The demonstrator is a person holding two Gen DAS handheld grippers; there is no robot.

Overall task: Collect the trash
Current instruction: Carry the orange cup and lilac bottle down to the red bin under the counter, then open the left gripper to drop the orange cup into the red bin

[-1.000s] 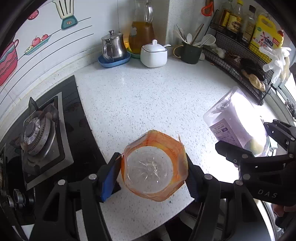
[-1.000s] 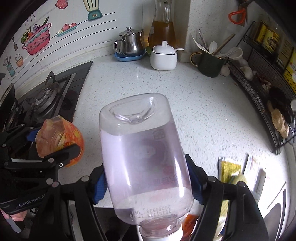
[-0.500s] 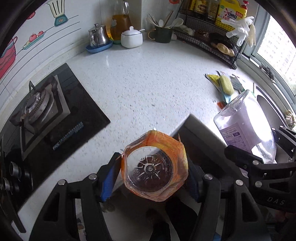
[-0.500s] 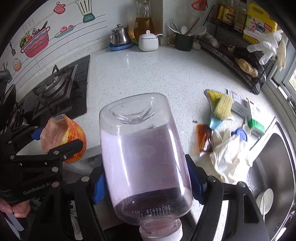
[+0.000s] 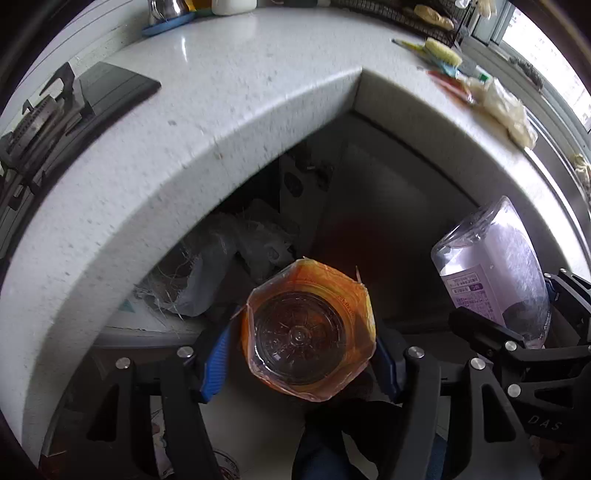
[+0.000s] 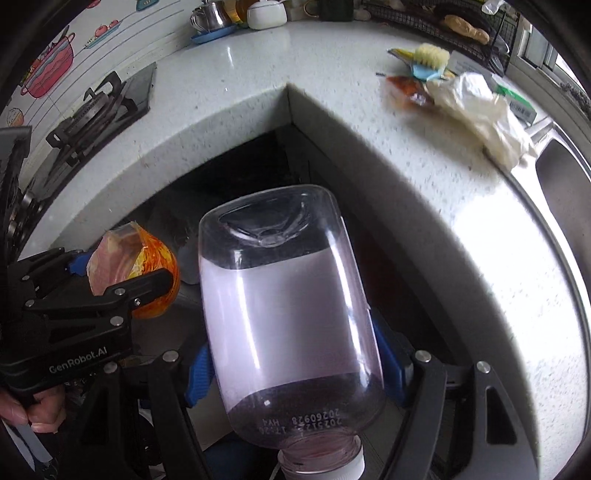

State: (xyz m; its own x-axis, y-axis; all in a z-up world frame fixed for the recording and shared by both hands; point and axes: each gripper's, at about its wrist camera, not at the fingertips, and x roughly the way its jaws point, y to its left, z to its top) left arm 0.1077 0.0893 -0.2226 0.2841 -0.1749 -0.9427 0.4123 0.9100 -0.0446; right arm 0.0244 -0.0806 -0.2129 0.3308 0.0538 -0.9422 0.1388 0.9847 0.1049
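Note:
My left gripper (image 5: 303, 358) is shut on an orange-labelled clear plastic bottle (image 5: 308, 330), seen bottom-on, held below the inner corner of the white countertop (image 5: 221, 122). It also shows in the right wrist view (image 6: 136, 273). My right gripper (image 6: 291, 365) is shut on a clear bottle with a pale purple label (image 6: 288, 325), cap toward the camera; it also shows in the left wrist view (image 5: 495, 269). Both bottles hang over the dark space under the counter. More trash lies on the countertop (image 6: 480, 107): white crumpled plastic, an orange wrapper and a brush.
A gas stove (image 5: 48, 118) sits at the left. A sink (image 6: 565, 177) is at the right. A grey crumpled bag (image 5: 221, 266) lies in the dark space below the counter corner. A kettle (image 6: 210, 18) and jars stand at the back wall.
Both grippers, each holding its bottle, have drawn back off the countertop and dropped below its edge, in front of the inner corner.

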